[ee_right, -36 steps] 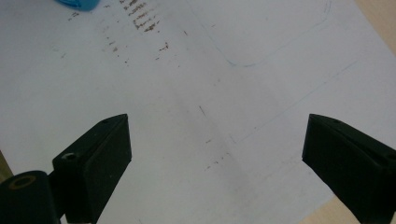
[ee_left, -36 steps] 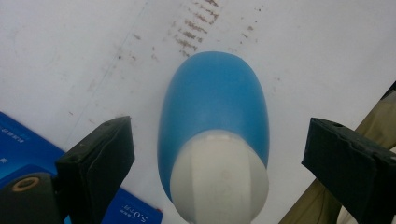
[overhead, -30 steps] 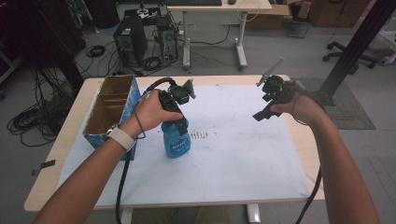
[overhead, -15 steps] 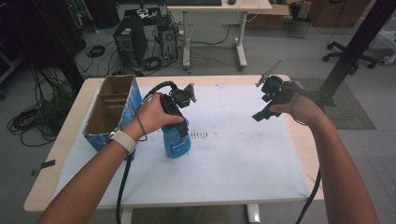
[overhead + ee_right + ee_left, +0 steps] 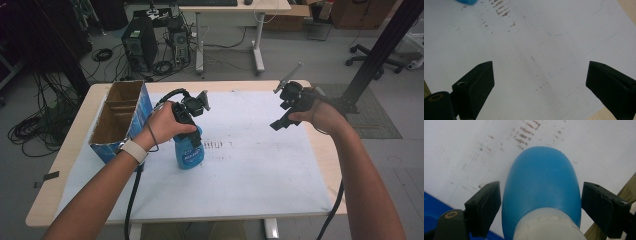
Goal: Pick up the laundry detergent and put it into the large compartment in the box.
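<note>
A blue plastic bottle [image 5: 190, 155] with a white neck stands upright on the white sheet [image 5: 250, 165], left of the middle. My left gripper [image 5: 189, 131] comes down over its top. In the left gripper view the bottle [image 5: 541, 182] sits between the jaws. They have just been closing, and both pads [image 5: 487, 207] now lie against its sides. My right gripper [image 5: 283, 121] hovers over the sheet's far right part. Its jaws stand wide apart [image 5: 539, 85] with bare sheet between them.
An open cardboard box with blue sides [image 5: 117, 122] stands at the table's left, close beside my left hand. Brownish smudges [image 5: 217, 146] mark the sheet right of the bottle. The wooden table edge [image 5: 320, 150] runs along the right. Beyond the table stand computers, cables and another desk.
My left hand has settled slightly lower over the bottle. The bottle and my right hand have stayed in place.
</note>
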`<action>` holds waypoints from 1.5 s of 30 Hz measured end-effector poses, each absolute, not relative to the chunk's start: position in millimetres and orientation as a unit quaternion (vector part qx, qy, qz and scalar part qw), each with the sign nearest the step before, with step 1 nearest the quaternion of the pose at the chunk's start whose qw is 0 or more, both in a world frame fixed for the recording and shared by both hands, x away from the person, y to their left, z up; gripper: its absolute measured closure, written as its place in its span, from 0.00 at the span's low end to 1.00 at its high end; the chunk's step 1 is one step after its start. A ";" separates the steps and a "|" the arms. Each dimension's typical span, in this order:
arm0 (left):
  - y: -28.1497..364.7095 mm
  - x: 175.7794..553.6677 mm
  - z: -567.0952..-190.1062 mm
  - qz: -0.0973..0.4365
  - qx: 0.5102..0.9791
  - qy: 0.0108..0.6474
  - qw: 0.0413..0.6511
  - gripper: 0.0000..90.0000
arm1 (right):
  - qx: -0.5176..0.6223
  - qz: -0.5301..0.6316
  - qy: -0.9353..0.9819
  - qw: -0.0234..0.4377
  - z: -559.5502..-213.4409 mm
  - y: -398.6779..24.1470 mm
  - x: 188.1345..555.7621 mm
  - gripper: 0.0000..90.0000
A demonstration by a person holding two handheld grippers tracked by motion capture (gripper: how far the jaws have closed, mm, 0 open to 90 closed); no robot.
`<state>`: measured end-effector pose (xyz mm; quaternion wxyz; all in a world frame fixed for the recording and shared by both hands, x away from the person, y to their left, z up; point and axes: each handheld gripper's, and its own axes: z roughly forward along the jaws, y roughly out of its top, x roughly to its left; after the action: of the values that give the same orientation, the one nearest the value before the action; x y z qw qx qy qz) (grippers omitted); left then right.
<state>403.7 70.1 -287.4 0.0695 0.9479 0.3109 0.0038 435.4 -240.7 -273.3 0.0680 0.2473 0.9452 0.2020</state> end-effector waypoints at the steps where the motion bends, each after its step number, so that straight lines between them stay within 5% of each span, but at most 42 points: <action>1: 70.0 403.6 -287.5 0.005 0.948 0.310 0.069 0.22 | 0.247 0.203 0.945 0.068 -273.3 -240.6 435.3 0.09; 24: 71.0 402.7 -287.5 0.016 0.949 0.308 0.070 0.41 | 0.246 0.203 0.945 0.066 -272.7 -241.4 433.7 0.09; 45: 74.7 399.1 -279.1 0.022 0.947 0.310 0.084 0.41 | 0.246 0.203 0.945 0.067 -271.8 -241.5 431.6 0.09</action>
<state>399.1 74.7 -279.1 0.0838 0.9466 0.3105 0.0217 431.6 -241.5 -271.8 0.0673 0.2464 0.9452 0.2032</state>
